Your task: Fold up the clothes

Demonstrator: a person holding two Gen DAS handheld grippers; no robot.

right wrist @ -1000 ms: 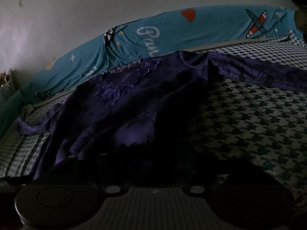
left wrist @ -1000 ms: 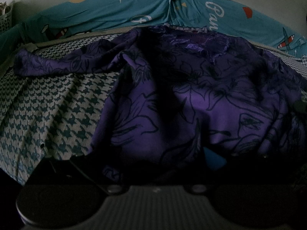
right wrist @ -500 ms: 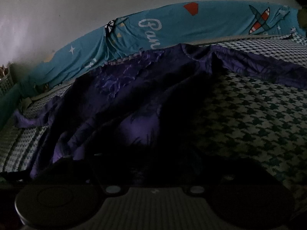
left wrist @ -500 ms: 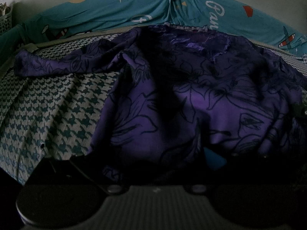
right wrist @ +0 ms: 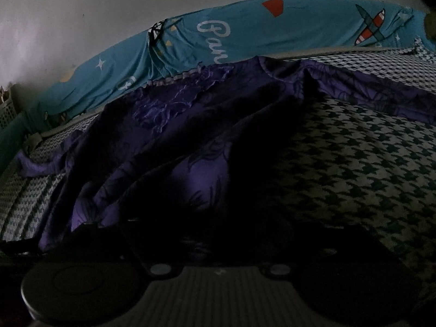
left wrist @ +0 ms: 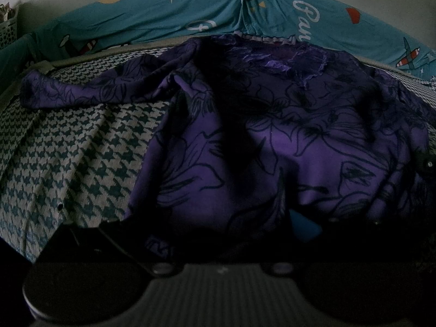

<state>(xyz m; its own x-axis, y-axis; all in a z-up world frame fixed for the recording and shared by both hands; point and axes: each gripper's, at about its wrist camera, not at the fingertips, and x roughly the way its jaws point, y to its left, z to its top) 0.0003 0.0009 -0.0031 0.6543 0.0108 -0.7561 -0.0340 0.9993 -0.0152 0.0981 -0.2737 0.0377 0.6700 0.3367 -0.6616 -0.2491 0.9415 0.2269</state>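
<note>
- A bed fills both views: a houndstooth cover (left wrist: 81, 169) in dark teal and grey, a turquoise printed sheet (left wrist: 190, 16) banked along the far edge, and a pale wall (right wrist: 95, 19) behind. The light is dim.
- The task's thing is a purple blouse (left wrist: 313, 141) with a dark line-drawn flower print, spread front-up across the cover. Its ruffled neckline (left wrist: 275, 51) lies at the far side against the turquoise sheet, and its hem is nearest the cameras.
- One sleeve (left wrist: 90, 92) stretches out flat to the left in the left wrist view; the other sleeve (right wrist: 381, 92) runs off to the right in the right wrist view.
- The cloth looks thin, light and satiny (it throws soft ridges rather than sharp creases), so I judge it limp and slippery: it will sag and slide off a loose pinch.
- Good holds are the doubled edges: the hem corners, the sleeve cuffs or the shoulder seams, where the layers give the pads something to bite.
- The left gripper (left wrist: 218, 234) sits at the hem, which drapes over its dark fingers; whether it pinches the cloth I cannot tell in this gloom.
- The right gripper (right wrist: 226, 234) is at the hem's other end with its jaws opening; cloth lies between them, though apparently no longer pressed.
</note>
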